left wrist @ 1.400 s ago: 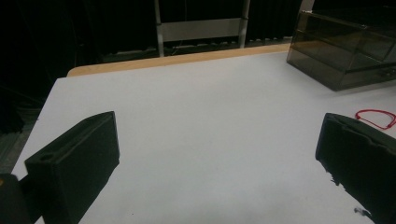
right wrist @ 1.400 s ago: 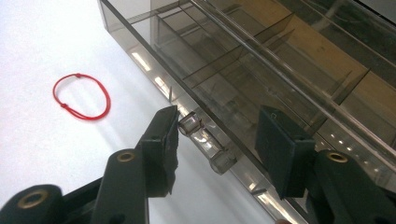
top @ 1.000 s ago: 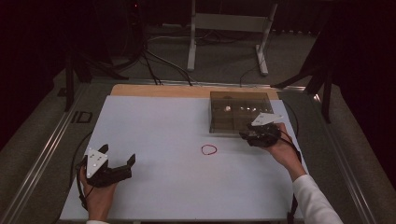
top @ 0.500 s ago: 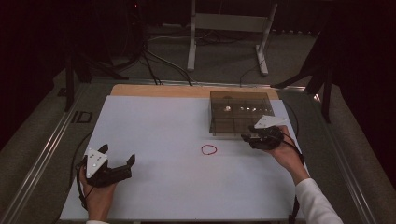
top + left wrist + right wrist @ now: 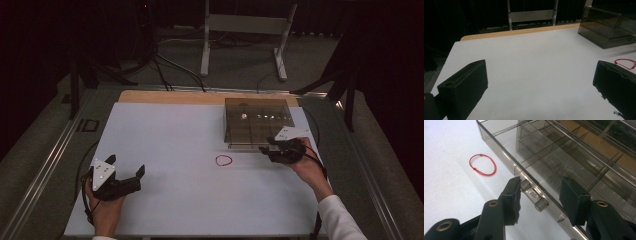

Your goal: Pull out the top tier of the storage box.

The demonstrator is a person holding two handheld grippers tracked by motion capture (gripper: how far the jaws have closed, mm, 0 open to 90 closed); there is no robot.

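A smoky clear compartment box (image 5: 256, 123) stands at the table's far right, and a red string loop (image 5: 223, 160) lies just left of its front corner. My right gripper (image 5: 267, 151) is at the box's front wall. In the right gripper view its jaws (image 5: 542, 185) straddle a small clear handle (image 5: 534, 196) on that wall (image 5: 499, 138); the left pad is close to one end, the right pad stands clear, so it is open. The loop (image 5: 483, 164) lies beyond on the left. My left gripper (image 5: 126, 165) rests open at the near left, nothing between its jaws (image 5: 540, 67).
A white sheet (image 5: 175, 135) covers the table, with a wooden strip (image 5: 170, 97) along its far edge. In the left gripper view the box (image 5: 609, 30) and the loop (image 5: 625, 63) lie off to the right. A metal stand (image 5: 242, 30) is on the floor beyond.
My right gripper has shifted slightly toward the near side along the box's front. The left gripper, the loop and the box have kept still.
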